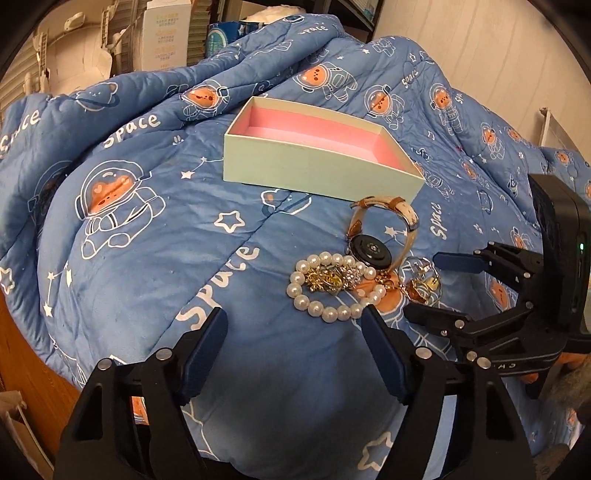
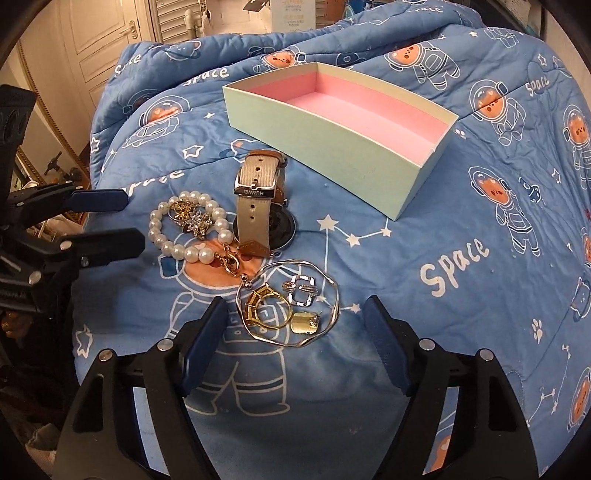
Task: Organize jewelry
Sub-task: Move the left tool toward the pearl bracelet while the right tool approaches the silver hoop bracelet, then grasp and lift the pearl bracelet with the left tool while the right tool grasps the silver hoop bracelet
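Observation:
An open pale-green box with a pink lining (image 1: 317,162) (image 2: 343,147) sits empty on the blue space-print quilt. In front of it lie a watch with a beige strap (image 1: 373,243) (image 2: 258,199), a pearl bracelet (image 1: 325,310) (image 2: 184,251) around gold and silver pieces, and a thin bangle (image 2: 334,295) ringing gold rings and earrings (image 2: 266,310). My left gripper (image 1: 293,317) is open, just short of the pearls. My right gripper (image 2: 295,306) is open, its fingers either side of the bangle pile; it also shows in the left wrist view (image 1: 428,288).
The quilt (image 1: 147,236) (image 2: 461,258) is rumpled and bulges behind the box. Wooden furniture (image 1: 22,354) lies to the left. White boxes and shelves (image 1: 166,37) stand at the back, a door (image 2: 107,33) beyond the bed.

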Demonstrator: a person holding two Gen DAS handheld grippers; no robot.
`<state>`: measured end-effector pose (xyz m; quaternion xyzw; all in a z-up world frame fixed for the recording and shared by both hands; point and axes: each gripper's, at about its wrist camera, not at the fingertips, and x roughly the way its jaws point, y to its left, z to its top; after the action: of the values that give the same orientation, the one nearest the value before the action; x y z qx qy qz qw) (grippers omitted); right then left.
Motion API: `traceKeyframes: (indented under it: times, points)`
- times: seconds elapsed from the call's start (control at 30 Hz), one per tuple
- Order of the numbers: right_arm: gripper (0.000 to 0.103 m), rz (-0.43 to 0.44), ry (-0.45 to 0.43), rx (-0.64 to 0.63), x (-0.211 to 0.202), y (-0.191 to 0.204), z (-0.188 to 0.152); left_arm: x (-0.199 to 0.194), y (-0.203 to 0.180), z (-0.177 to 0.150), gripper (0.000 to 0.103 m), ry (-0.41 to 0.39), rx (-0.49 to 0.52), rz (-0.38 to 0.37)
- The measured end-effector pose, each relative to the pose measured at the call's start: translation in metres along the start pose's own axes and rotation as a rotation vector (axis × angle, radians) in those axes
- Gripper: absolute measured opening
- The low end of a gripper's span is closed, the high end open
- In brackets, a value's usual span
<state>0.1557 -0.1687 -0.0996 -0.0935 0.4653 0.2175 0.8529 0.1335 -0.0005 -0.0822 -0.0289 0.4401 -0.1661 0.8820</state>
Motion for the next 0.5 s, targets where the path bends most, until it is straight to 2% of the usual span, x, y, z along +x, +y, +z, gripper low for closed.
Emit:
traceKeyframes:
  times: [0.13, 0.27, 0.5]
  points:
    - [0.076, -0.001, 0.0, 0.0, 0.0, 0.0, 0.0, 0.006, 0.007, 0.008, 0.054, 0.017, -0.043, -0.019]
    - [0.076, -0.004, 0.0, -0.004, 0.002, 0.001, 0.0, 0.016, 0.006, 0.012, 0.04, 0.043, -0.025, 0.002]
    - [0.076, -0.006, 0.004, -0.009, 0.004, 0.001, 0.0, 0.025, -0.004, 0.014, 0.031, 0.08, 0.034, 0.027]
